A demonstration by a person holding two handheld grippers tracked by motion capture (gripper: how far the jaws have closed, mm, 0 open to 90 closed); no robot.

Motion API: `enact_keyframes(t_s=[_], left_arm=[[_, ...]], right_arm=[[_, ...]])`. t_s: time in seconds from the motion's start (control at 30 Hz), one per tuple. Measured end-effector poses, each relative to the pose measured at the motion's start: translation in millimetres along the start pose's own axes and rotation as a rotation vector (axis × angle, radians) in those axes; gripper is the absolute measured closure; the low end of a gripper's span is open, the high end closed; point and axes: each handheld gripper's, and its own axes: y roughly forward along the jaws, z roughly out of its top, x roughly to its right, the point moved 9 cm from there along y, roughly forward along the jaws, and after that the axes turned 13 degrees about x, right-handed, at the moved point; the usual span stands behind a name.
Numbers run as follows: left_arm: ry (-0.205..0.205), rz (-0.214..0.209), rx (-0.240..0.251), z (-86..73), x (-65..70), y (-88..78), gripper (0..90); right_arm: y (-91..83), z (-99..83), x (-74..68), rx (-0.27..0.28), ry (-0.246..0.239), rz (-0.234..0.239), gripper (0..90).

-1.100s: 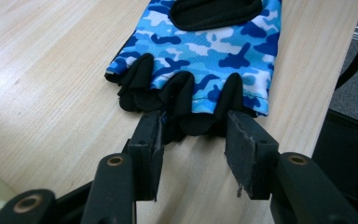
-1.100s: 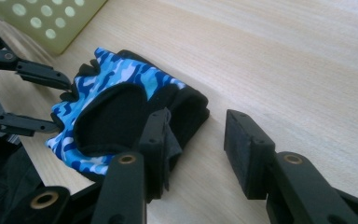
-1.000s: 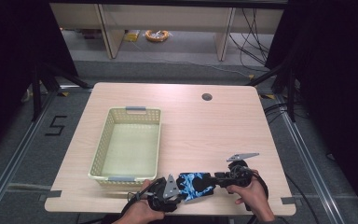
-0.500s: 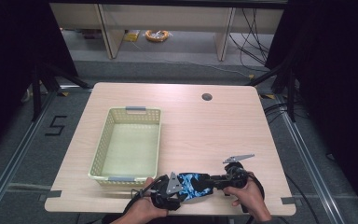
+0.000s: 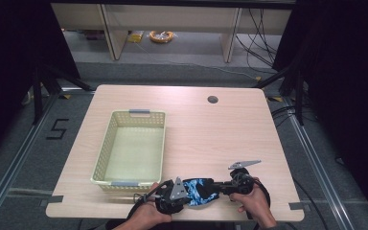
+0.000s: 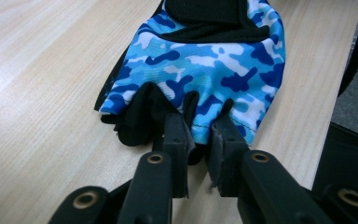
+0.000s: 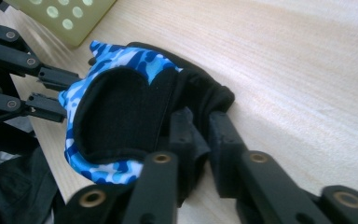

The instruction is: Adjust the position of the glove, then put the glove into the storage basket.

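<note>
The wooden table (image 5: 230,129) spans the frame centre, w/ a pale yellow basket (image 5: 106,148) at centre-left and a blue camo glove (image 5: 200,190) lying flat on the tabletop at lower centre, just right of the basket's near corner. The left gripper (image 6: 198,135), lower centre in the high view, has just been closing and is clenched on the glove's finger-end fabric. The right gripper (image 7: 200,122), lower right in the high view, has likewise just been closing and pinches the black cuff edge at the opposite end.

The blue camouflage fabric glove (image 5: 200,190) lies on the pale wooden counter (image 5: 211,134), right of the cream perforated plastic basket (image 5: 130,146).
</note>
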Motion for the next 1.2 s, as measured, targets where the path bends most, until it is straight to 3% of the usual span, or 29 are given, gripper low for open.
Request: enact_keyframes(t_s=[0.03, 0.07, 0.1, 0.27, 0.3, 0.33, 0.37, 0.4, 0.43, 0.47, 0.5, 0.53, 0.57, 0.6, 0.63, 0.77, 0.83, 0.97, 1.0, 1.03, 1.07, 1.1, 1.13, 1.2], left_arm=[[0.003, 0.001, 0.003, 0.4, -0.2, 0.4, 79.5], [-0.018, -0.005, 0.002, 0.1, 1.1, 0.4, 79.9], [-0.002, 0.006, 0.002, 0.0, -2.3, 0.6, 79.9], [-0.022, 0.008, 0.014, 0.8, -2.7, 0.7, 80.8], [-0.008, 0.006, 0.015, 1.2, -3.2, 0.3, 81.1], [-0.026, 0.011, 0.025, 1.5, -2.0, 1.3, 81.1], [-0.012, 0.013, 0.025, 1.8, -1.8, 0.4, 81.2], [-0.007, 0.015, 0.020, 1.3, -1.0, 0.1, 81.3], [0.024, 0.012, 0.012, 1.5, -2.1, -0.8, 81.3], [-0.005, 0.005, 0.023, 2.2, 1.9, -0.1, 81.4], [0.013, 0.004, 0.023, 3.2, 1.7, -0.6, 81.5], [0.014, 0.005, 0.021, 3.5, 1.5, -1.6, 81.5], [0.024, 0.000, 0.023, 4.1, 1.2, -2.0, 81.5], [0.006, 0.002, 0.022, 4.0, 2.7, -2.7, 81.5], [0.019, 0.005, 0.031, 5.5, 1.8, -3.5, 81.6], [0.008, -0.002, 0.040, 9.9, 2.6, -6.5, 81.7], [-0.014, -0.001, 0.065, 13.0, 3.2, -7.3, 81.7], [0.004, -0.006, 0.055, 12.7, 5.2, -9.3, 81.7], [0.031, -0.013, 0.047, 12.9, 4.2, -10.7, 81.7], [0.009, 0.004, 0.057, 13.8, 5.1, -10.9, 81.7], [0.010, -0.004, 0.061, 15.5, 6.2, -12.0, 81.7], [0.007, -0.004, 0.069, 16.8, 6.1, -12.7, 81.7], [0.030, 0.005, 0.063, 17.6, 4.0, -15.4, 81.7], [0.023, -0.003, 0.082, 22.0, 4.2, -19.4, 81.7]], right_arm=[[-0.8, 0.5, 0.7, 0.007, -0.011, -0.019, 85.6], [-1.5, -0.2, -0.4, 0.006, -0.015, -0.009, 86.1], [-1.5, -0.2, -0.4, 0.006, -0.015, -0.009, 86.1], [-2.9, 0.4, -1.2, 0.016, -0.031, -0.003, 86.4], [-3.6, 0.7, -0.8, 0.019, -0.039, -0.010, 86.5], [-4.7, 0.7, -1.5, 0.020, -0.041, -0.013, 86.5], [-6.4, -0.2, -4.6, 0.014, -0.014, -0.017, 86.5], [-6.4, 0.6, -4.5, 0.023, -0.028, -0.015, 86.5], [-6.3, 1.4, -3.4, 0.032, -0.043, -0.013, 86.5], [-7.1, 1.1, -3.3, 0.027, -0.049, -0.022, 86.5], [-7.2, 0.2, -7.3, 0.023, -0.026, -0.006, 86.6], [-8.1, 1.1, -3.6, 0.032, -0.061, -0.026, 86.5], [-9.1, 0.7, -3.7, 0.026, -0.060, -0.026, 86.6], [-9.3, 0.9, -4.9, 0.030, -0.058, -0.014, 86.6], [-10.7, 1.2, -5.1, 0.032, -0.059, -0.029, 86.6], [-13.3, 3.7, -9.4, 0.040, -0.053, -0.020, 86.6], [-14.9, 5.9, -8.8, 0.050, -0.073, -0.014, 86.7], [-18.7, 8.8, -12.1, 0.059, -0.069, -0.012, 86.7], [-19.4, 10.1, -12.6, 0.067, -0.079, -0.008, 86.8], [-19.5, 10.9, -14.2, 0.076, -0.081, 0.002, 86.8], [-22.2, 10.2, -17.2, 0.063, -0.050, -0.020, 86.8], [-23.0, 12.3, -16.7, 0.078, -0.079, -0.016, 86.8], [-24.1, 13.8, -20.0, 0.084, -0.075, -0.001, 86.8], [-28.9, 18.1, -24.1, 0.101, -0.086, -0.006, 86.9]])
